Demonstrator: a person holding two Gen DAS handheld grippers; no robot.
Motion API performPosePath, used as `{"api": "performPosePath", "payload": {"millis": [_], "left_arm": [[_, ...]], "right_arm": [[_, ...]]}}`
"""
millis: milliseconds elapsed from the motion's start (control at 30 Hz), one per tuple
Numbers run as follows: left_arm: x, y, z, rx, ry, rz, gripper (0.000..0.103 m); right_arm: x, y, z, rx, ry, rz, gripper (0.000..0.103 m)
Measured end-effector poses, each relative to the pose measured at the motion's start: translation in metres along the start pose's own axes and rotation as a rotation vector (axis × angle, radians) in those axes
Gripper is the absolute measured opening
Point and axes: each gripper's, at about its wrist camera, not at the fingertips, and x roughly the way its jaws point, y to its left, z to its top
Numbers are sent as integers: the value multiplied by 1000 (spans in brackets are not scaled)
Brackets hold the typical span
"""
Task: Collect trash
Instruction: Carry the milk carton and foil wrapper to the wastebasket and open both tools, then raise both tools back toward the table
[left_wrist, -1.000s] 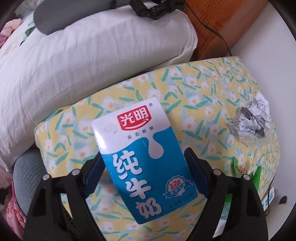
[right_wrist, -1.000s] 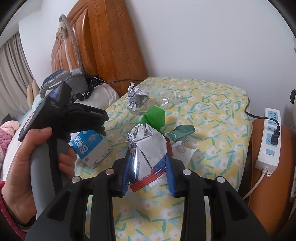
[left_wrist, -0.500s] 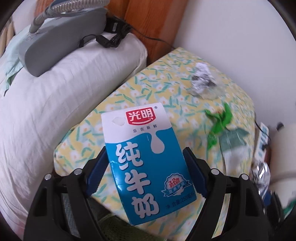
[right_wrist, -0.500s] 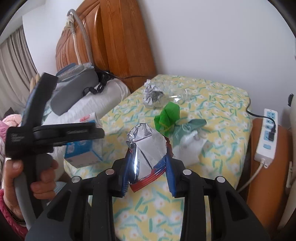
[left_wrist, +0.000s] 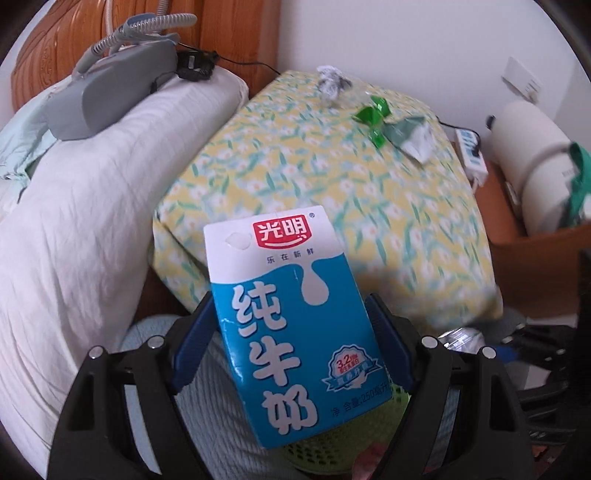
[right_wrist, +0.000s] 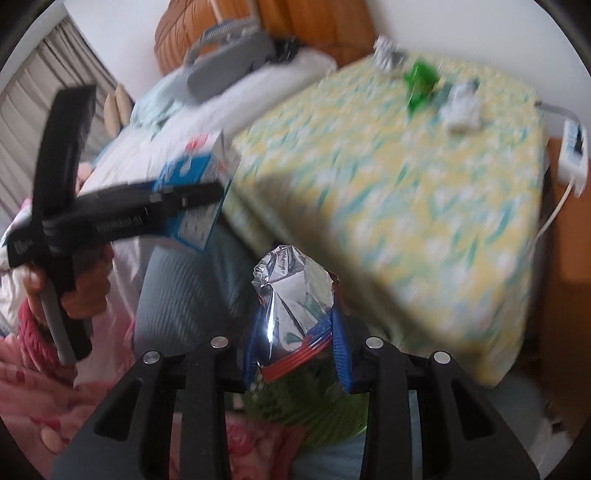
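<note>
Your left gripper (left_wrist: 291, 332) clamps the blue-and-white milk carton (left_wrist: 291, 317); your right gripper (right_wrist: 297, 350) pinches the crinkled silver foil wrapper (right_wrist: 291, 295) between its pads.

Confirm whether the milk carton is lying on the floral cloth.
No. The milk carton is clamped in the left hand-held gripper, lifted clear of the floral cloth.

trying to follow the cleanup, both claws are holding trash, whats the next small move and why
Probably lower both loads over the green mesh basket and let go. The left claw grips the milk carton, the right claw the foil wrapper, and the basket shows just beneath both, so they look about ready to drop.
</note>
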Motion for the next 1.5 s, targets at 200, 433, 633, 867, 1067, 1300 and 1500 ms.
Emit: {"api": "performPosePath", "payload": {"millis": [200,433,633,867,1067,1300,1500], "left_arm": [[8,-2,-37,22,54,-56,77],[15,1,-54,17,86,-45,77],[24,-6,-66,52,127,-50,77],[38,-21,-80,94,195,-92,77],[51,-38,-94,158,265,-130,78],[50,-40,-96,173,250,-115,89],[35,-28,-83,133,175,-105,92]], "right_arm": [[78,7,-50,20,206,-55,34],[118,-7,-65,63,291,-144,77],[91,-12,-64,88,236,-172,87],[56,-13,-58,21,194,-244,89],[24,-17,-53,16,124,-250,96],[22,-26,-50,71,109,-233,100],[19,-27,-51,104,85,-234,100]]}}
